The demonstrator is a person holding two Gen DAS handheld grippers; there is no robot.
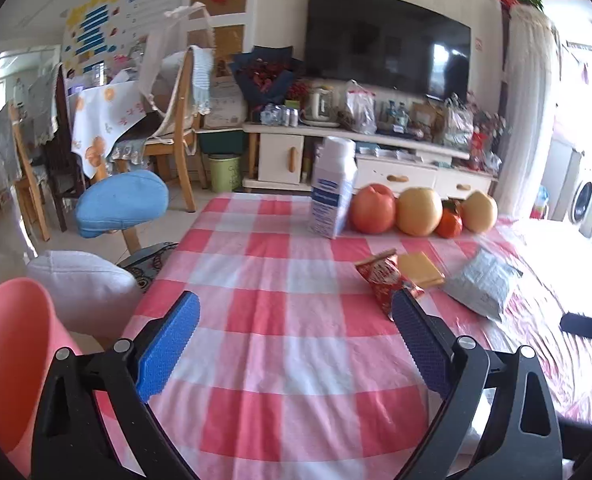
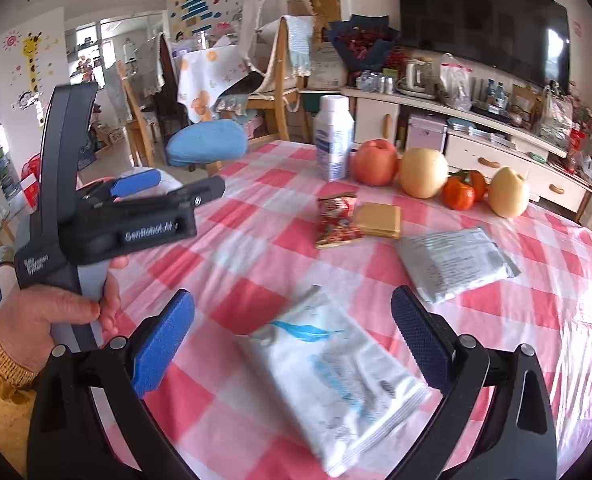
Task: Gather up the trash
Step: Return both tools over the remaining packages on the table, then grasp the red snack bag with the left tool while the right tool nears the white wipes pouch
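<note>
On the red-and-white checked table (image 1: 256, 280) lie a red snack wrapper (image 1: 385, 276), a gold packet (image 1: 419, 270) and a grey plastic mailer (image 1: 481, 284). My left gripper (image 1: 296, 324) is open and empty above the cloth, the wrapper just past its right finger. In the right wrist view a white-and-blue plastic bag (image 2: 331, 380) lies between the fingers of my open right gripper (image 2: 294, 320). The wrapper (image 2: 337, 220), gold packet (image 2: 377, 220) and mailer (image 2: 453, 260) lie farther off. The left gripper (image 2: 136, 184) shows there at the left, held in a hand.
A white-and-blue milk carton (image 1: 331, 188) stands at the far edge beside an apple (image 1: 371, 208), two pears (image 1: 419, 212) and a persimmon (image 1: 449, 222). A pink bin (image 1: 12, 360) sits at the table's left. A blue stool (image 1: 122, 204), chairs and a TV cabinet (image 1: 375, 168) stand beyond.
</note>
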